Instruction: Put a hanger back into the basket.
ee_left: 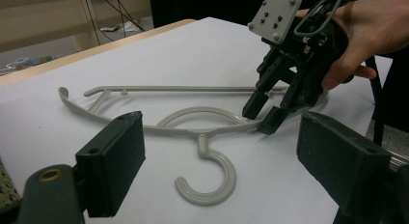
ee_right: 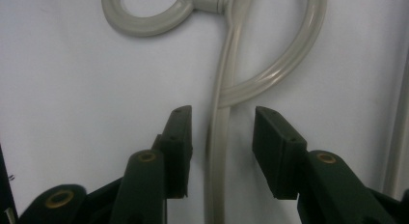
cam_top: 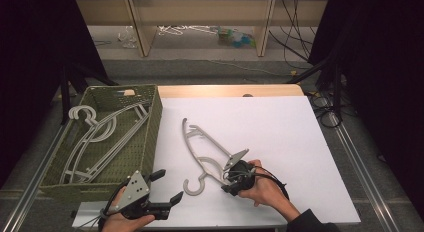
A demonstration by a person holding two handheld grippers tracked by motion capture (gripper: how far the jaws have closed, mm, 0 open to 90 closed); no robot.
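Presently: grey hanger [cam_top: 210, 151] flat on white worktop [cam_top: 280, 127].
Right gripper [ee_right: 219, 137] fingers apart, straddling its arm, unclamped; left gripper [cam_top: 167, 187] fingers apart, empty; green basket [cam_top: 150, 137] beside.

My table [cam_top: 280, 90] had a wooden top, most of it covered by a white sheet [cam_top: 280, 137]. On the sheet, near the middle and toward six o'clock, a grey plastic hanger [cam_top: 206, 153] lay flat, its hook pointing at six o'clock. At nine o'clock a green woven basket [cam_top: 156, 123] sat at the sheet's edge, holding more grey hangers [cam_top: 97, 137].
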